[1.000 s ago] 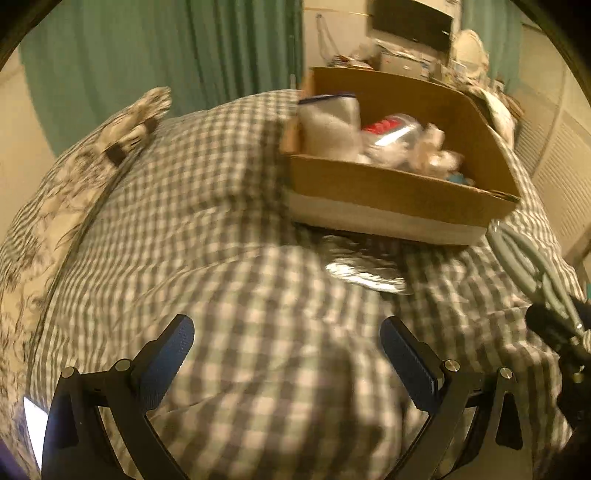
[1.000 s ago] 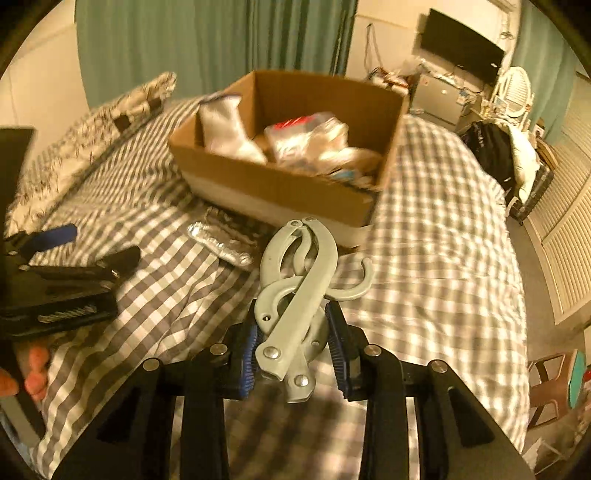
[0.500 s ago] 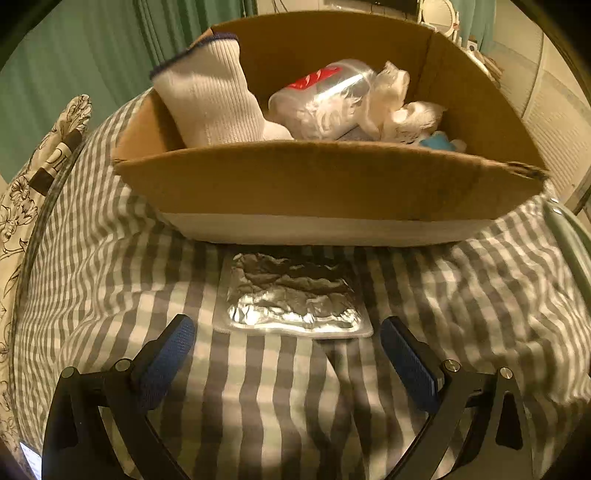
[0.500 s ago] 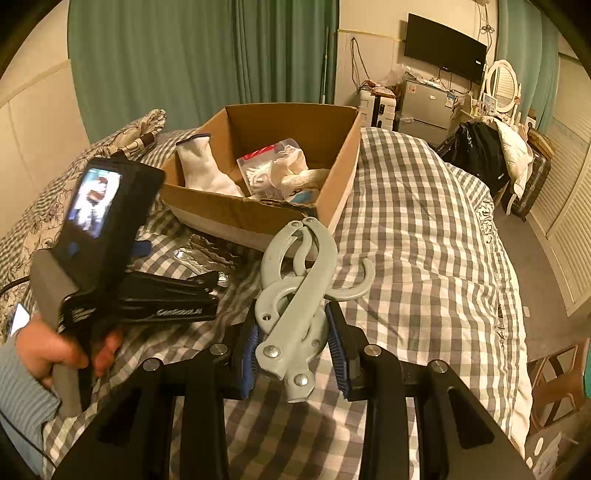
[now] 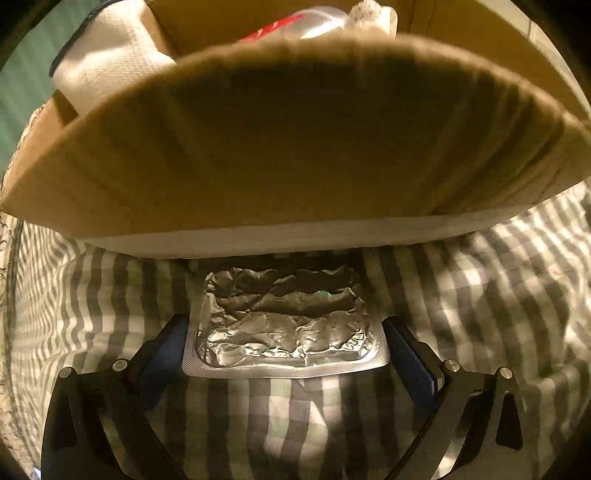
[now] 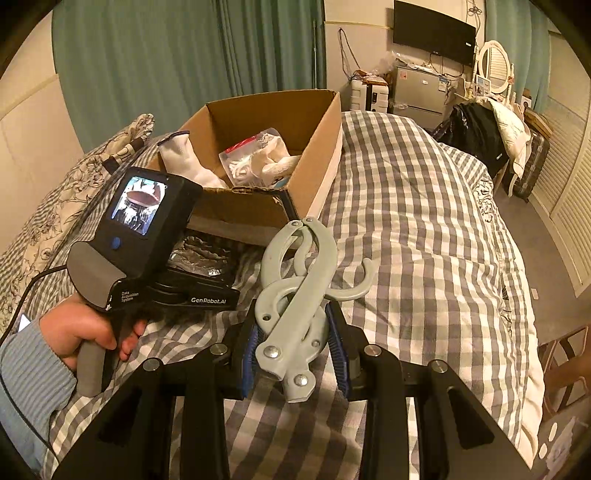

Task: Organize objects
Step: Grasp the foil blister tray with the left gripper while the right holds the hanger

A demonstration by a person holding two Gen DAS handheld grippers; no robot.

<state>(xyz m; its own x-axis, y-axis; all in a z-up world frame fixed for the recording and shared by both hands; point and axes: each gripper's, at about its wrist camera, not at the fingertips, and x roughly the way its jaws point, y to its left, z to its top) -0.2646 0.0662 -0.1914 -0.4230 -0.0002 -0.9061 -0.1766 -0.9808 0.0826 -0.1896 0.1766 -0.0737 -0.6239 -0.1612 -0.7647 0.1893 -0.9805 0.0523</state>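
On the grey checked bed (image 6: 424,206), the brown cardboard box (image 6: 266,155) stands. The left gripper (image 5: 284,345) lies low, fingers wide around the flat silver foil pack (image 5: 284,325). The right gripper (image 6: 295,350) fingers clamp the grey-green plastic folding hanger (image 6: 299,291), long axis pointing toward the box.

Crumpled foil blister pack (image 5: 284,325) flat beside box (image 5: 295,140); grey hanger (image 6: 299,306) gripped.

Green curtains (image 6: 192,70) hang behind the checked bedspread (image 6: 417,206); a television (image 6: 434,32) is wall-mounted above a cabinet (image 6: 421,92).
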